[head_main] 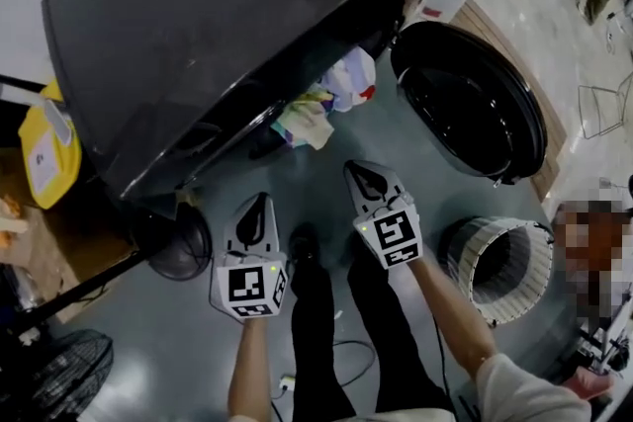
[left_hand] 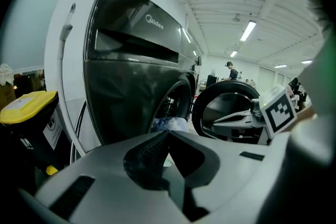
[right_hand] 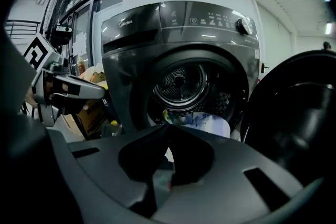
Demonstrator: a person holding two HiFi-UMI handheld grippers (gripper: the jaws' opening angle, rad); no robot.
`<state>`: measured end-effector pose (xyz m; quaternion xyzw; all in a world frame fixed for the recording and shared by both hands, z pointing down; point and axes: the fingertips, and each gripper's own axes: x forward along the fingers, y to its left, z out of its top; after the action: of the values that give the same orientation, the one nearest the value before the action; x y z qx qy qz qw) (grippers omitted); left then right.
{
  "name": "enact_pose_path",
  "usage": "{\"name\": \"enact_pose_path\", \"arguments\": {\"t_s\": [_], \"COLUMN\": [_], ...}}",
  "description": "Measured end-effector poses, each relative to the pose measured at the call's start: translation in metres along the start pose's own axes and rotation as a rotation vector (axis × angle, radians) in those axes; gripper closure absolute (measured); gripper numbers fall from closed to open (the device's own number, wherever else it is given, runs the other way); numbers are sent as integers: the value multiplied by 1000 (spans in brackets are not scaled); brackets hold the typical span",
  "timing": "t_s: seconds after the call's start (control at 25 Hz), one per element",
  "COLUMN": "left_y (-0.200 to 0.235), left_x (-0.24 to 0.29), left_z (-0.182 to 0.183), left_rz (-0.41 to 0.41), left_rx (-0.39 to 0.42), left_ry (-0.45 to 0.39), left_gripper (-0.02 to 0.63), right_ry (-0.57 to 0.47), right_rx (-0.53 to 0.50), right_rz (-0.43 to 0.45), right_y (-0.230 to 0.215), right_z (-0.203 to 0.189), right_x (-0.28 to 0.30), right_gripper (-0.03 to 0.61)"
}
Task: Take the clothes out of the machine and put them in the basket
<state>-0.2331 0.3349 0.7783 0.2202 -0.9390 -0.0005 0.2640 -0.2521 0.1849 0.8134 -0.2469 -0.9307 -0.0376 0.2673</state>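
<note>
Both tools are shut and empty. The left hand-held gripper (head_main: 259,201) shows its jaws meeting at the tip in its own view, and the right hand-held gripper (head_main: 364,175) shows the same, with nothing between them. Both hang in front of the dark grey front-loading washing machine (head_main: 198,35), short of its opening.

The bundle of white and multi-coloured clothes (head_main: 331,99) spills over the lip of the drum, partly hanging out. The round black glass door (head_main: 475,99) is swung open to the right.

To do this step well, I would spread the jaws before reaching in. I would aim at the thick part of the hanging bundle, not a loose edge, and bite deep so the fabric does not slip. One tool could take the white piece and the other the coloured piece beside it. Then I would draw the load straight out, low and clear of the door, and carry it right to the white ribbed laundry basket (head_main: 495,262), which stands on the floor beyond my right arm.

My count is 1 machine, 1 open door, 1 basket and 2 grippers. There is 1 heap of clothes with at least 2 pieces. How many more are inside I cannot tell.
</note>
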Motion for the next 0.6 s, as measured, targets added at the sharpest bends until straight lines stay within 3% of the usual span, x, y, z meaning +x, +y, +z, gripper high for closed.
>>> {"name": "enact_pose_path", "arguments": {"t_s": [0.28,0.6], "left_y": [12,28], "left_x": [25,49], "left_z": [-41,-73], "left_rz": [16,16], "left_rx": [-4,20], "left_ry": [-20,-29], "left_gripper": [595,595], "right_ry": [-5,-33], "right_rx": [-14,-38], "right_rz": [9,42], "right_y": [-2,-8], "right_z": [-44,-60], "right_x": [51,124], "right_gripper": [555,552]}}
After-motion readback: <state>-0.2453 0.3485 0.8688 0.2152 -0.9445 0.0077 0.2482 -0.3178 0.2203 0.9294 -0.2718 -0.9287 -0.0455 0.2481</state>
